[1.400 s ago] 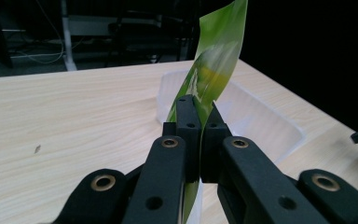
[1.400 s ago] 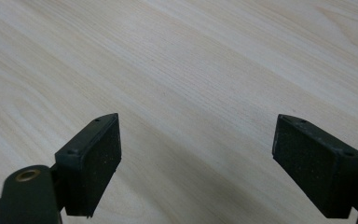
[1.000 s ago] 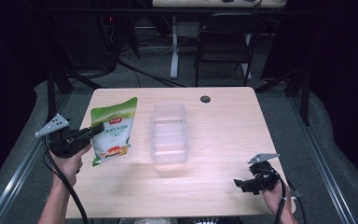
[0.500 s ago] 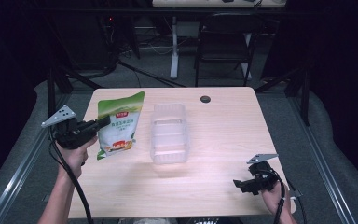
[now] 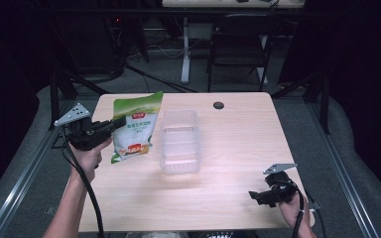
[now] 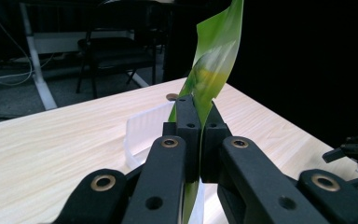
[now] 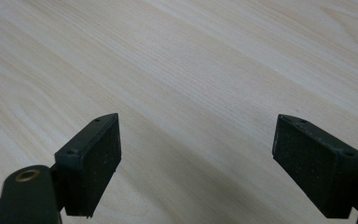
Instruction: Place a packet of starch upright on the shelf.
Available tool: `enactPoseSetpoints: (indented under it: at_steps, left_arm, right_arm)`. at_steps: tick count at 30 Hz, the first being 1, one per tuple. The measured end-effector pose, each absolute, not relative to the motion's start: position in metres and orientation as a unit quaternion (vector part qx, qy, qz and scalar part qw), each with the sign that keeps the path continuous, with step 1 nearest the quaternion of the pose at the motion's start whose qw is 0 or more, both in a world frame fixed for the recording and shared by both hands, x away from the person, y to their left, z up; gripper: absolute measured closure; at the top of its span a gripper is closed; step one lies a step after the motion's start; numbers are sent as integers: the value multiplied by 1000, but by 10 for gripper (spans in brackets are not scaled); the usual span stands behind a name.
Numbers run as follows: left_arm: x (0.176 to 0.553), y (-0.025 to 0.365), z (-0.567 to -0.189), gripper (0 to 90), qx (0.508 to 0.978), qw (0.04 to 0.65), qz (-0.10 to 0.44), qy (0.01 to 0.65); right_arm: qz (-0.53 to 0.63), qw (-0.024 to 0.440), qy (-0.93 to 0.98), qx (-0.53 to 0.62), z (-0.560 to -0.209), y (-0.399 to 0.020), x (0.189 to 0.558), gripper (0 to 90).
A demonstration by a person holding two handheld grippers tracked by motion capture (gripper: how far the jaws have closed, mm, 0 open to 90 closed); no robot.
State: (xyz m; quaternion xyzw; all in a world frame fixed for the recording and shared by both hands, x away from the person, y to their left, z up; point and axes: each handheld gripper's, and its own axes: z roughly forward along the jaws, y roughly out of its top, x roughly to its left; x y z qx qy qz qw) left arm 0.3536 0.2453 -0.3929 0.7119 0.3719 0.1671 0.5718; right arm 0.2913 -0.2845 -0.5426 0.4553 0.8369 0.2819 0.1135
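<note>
1. High view. Your left gripper (image 5: 114, 124) clamps the left edge of the green bag (image 5: 135, 125), which hangs raised over the table's (image 5: 238, 144) left half. The bag's long axis runs away from you, top toward the far edge. The clear plastic tub (image 5: 179, 142) lies just to the bag's right, its long axis parallel to the bag's, so any transfer is a short sideways shift. Your left hand (image 5: 87, 154) is far nearer both than your right gripper (image 5: 256, 195), parked well apart at the near right corner.

2. Left gripper view. The 2 jaws are closed on the bag (image 6: 213, 65), which stands edge-on above them; the tub's (image 6: 142, 133) rim sits just beyond, slightly to the jaws' left.

3. Right gripper view. The 2 jaws stand wide apart, holding nothing, angled down over bare table (image 7: 191, 70).
</note>
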Motion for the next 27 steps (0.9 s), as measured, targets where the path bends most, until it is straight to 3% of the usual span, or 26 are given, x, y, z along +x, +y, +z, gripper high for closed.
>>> enactPoseSetpoints:
  at_steps: [27]
  left_arm:
    - [370,198,-383,899,728,584,145,330]
  right_arm:
    - [283,106,838,454,-543,-285,292,150]
